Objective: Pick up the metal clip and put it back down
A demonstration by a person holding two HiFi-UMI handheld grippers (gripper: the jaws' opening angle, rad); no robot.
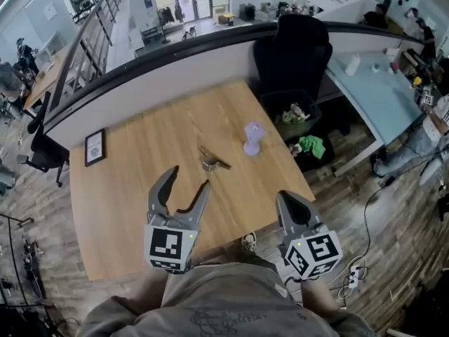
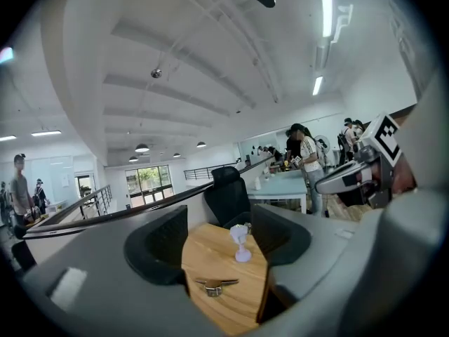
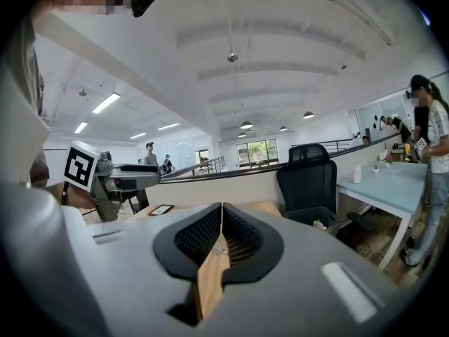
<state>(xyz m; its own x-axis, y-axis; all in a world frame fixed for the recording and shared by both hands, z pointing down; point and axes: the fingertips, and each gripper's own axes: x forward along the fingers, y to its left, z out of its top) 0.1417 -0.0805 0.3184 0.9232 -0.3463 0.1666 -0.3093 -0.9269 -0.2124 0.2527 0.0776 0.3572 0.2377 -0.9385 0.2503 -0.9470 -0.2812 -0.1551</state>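
Observation:
The metal clip point(image 1: 212, 161) lies flat on the wooden table point(image 1: 140, 209), just left of a small purple vase point(image 1: 252, 138). My left gripper point(image 1: 191, 176) hovers over the table's near half, a little short of the clip, with its jaws wide apart and nothing between them. In the left gripper view the clip point(image 2: 217, 285) lies ahead between the two pads, with the vase point(image 2: 241, 243) behind it. My right gripper point(image 1: 287, 199) is held at the table's near right edge with its jaws together and empty. The clip point(image 3: 219, 250) shows small and far in the right gripper view.
A black framed card point(image 1: 95, 147) lies at the table's left side. Behind the table stands a black office chair point(image 1: 291, 48) with a filled bin point(image 1: 293, 114) beside it. A pale blue desk point(image 1: 379, 93) and a person point(image 1: 428, 135) are on the right.

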